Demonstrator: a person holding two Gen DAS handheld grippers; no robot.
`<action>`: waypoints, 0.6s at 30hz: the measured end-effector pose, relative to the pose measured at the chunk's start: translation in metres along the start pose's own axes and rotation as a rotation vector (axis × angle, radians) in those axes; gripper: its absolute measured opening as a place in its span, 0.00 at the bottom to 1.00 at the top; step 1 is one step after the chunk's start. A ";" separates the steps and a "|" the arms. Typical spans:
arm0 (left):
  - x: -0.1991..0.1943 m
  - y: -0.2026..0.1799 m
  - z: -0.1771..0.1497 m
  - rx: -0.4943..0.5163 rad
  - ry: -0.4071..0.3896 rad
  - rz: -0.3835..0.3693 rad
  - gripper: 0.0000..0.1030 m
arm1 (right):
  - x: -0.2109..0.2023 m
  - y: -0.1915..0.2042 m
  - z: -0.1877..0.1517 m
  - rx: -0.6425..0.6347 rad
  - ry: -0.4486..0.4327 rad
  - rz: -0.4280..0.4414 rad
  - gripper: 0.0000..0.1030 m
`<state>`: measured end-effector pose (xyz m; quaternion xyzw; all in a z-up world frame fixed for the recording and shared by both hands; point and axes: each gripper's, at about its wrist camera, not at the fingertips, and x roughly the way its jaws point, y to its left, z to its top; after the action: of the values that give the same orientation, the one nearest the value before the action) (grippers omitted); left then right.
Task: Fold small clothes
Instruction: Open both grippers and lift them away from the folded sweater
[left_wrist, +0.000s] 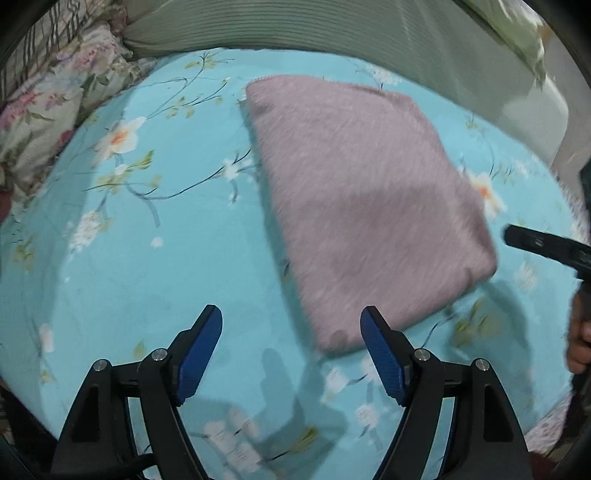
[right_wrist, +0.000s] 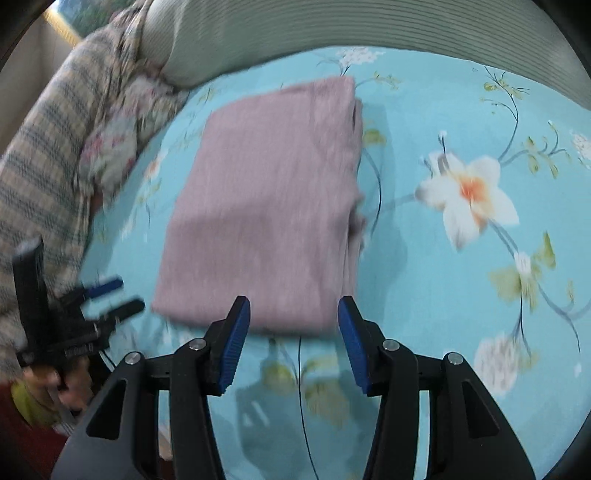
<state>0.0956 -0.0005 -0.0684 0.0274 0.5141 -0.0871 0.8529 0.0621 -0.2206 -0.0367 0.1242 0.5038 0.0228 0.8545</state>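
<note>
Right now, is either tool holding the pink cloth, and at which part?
No. Both the left tool and right tool are open and hold nothing; the folded pink cloth lies free on the bed sheet.

The right gripper (left_wrist: 546, 247) is cut off by the left wrist view's edge. The folded pink garment (right_wrist: 266, 206) is blurred, its layered edge smeared. The left gripper (right_wrist: 110, 295) is blurred in the right wrist view.

No text, label, brand, number or sign can be read in either wrist view.
</note>
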 end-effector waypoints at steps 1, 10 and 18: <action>0.000 -0.001 -0.005 0.016 0.007 0.008 0.75 | -0.001 0.004 -0.008 -0.017 0.009 -0.010 0.51; -0.022 -0.015 -0.042 0.104 -0.005 0.003 0.76 | -0.024 0.030 -0.040 -0.115 0.003 -0.052 0.66; -0.076 -0.012 -0.039 0.141 -0.110 0.065 0.79 | -0.069 0.053 -0.046 -0.201 -0.069 -0.092 0.82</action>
<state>0.0248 0.0021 -0.0197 0.0993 0.4578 -0.0966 0.8782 -0.0069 -0.1718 0.0139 0.0154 0.4745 0.0299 0.8796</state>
